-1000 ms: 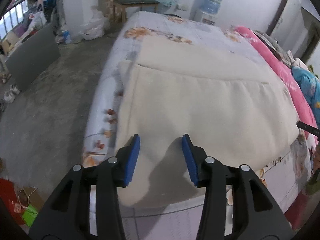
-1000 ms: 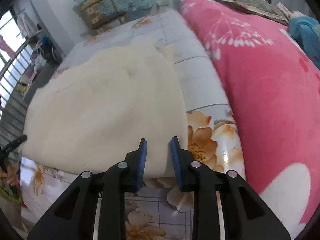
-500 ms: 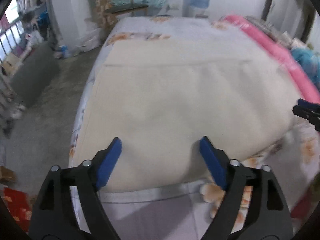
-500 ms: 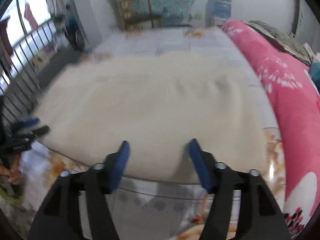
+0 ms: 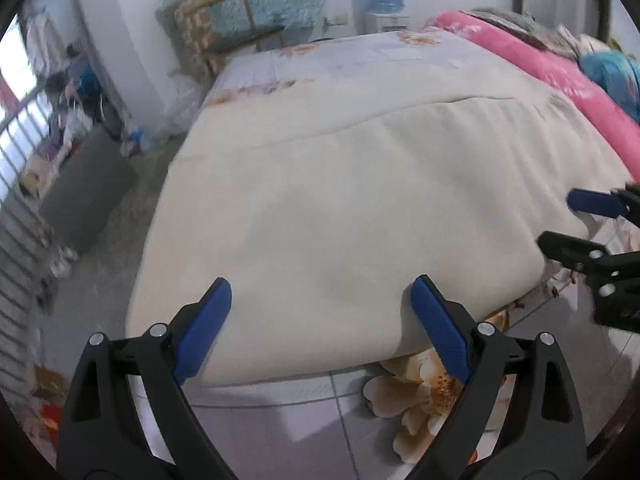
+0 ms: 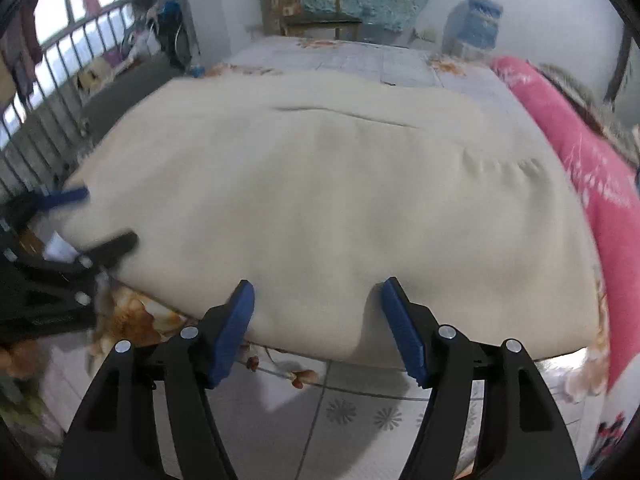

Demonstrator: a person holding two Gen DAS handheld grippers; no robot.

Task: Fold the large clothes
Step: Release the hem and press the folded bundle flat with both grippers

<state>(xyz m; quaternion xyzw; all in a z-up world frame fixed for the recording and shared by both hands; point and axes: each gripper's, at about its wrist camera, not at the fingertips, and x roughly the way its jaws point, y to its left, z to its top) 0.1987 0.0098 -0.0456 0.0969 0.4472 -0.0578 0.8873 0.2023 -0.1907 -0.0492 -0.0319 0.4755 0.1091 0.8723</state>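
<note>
Your left gripper (image 5: 320, 308) hangs over the near edge of the cream garment (image 5: 360, 208), which lies folded flat across the floral bed (image 5: 360, 52); its jaws have just been opening and now stand wide, nothing pressed between them. Your right gripper (image 6: 316, 312) sits further along that edge, jaws also freshly parted and empty, beside the pink blanket (image 6: 592, 168)
</note>
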